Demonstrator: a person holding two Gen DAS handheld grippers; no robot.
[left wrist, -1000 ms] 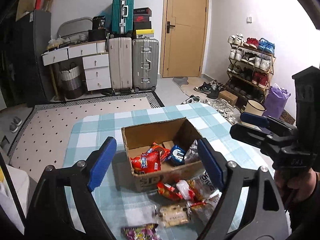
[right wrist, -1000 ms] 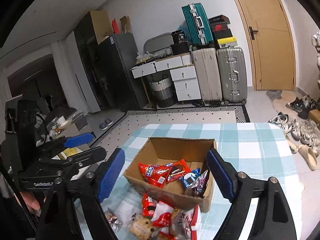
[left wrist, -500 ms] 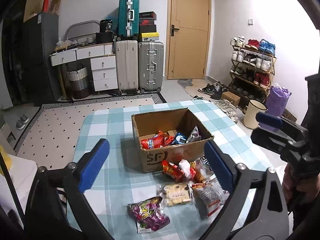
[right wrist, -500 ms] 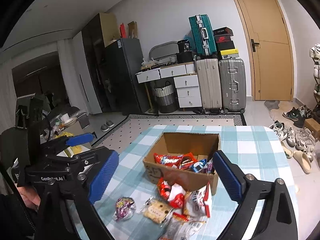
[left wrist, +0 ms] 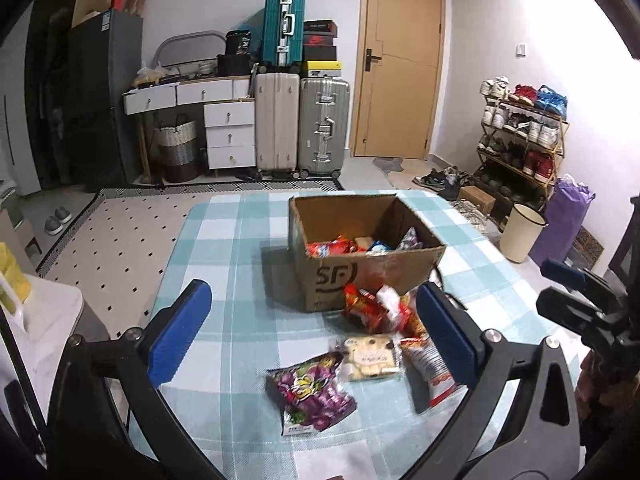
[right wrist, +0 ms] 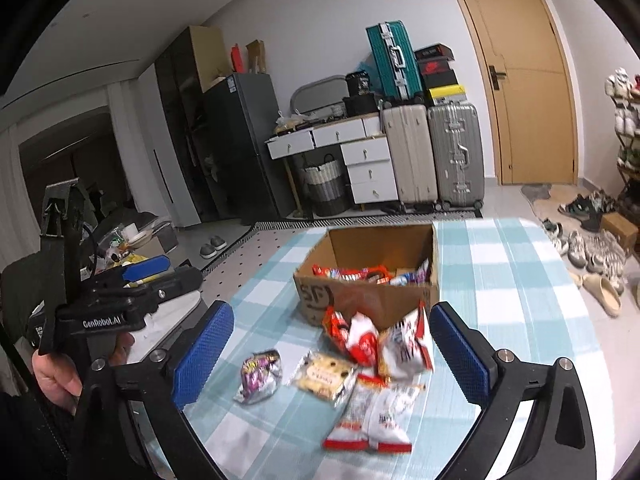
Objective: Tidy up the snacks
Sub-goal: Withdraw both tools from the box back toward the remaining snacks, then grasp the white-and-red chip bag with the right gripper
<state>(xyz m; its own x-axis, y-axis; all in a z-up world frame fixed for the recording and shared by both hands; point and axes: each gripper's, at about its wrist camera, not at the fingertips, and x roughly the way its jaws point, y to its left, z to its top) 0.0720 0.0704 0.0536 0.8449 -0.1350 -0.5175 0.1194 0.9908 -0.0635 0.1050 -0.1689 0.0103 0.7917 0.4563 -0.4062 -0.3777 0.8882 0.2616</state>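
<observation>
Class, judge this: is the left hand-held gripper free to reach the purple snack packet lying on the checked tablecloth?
Probably yes. The left hand-held gripper is open, and the purple snack packet lies apart from the other packets with nothing over it.

A: We log even, fairly bright indoor light; the cardboard box (left wrist: 366, 254) casts a soft shadow leftward on the counter (left wrist: 224, 280).

B: We note motion blur on the snack packets (right wrist: 370, 412), strong fisheye bending, black vignette corners.

Snack packets (left wrist: 360, 344) before cardboard box (left wrist: 360, 252), between wide-spread left tool (left wrist: 312, 338) fingers.
</observation>
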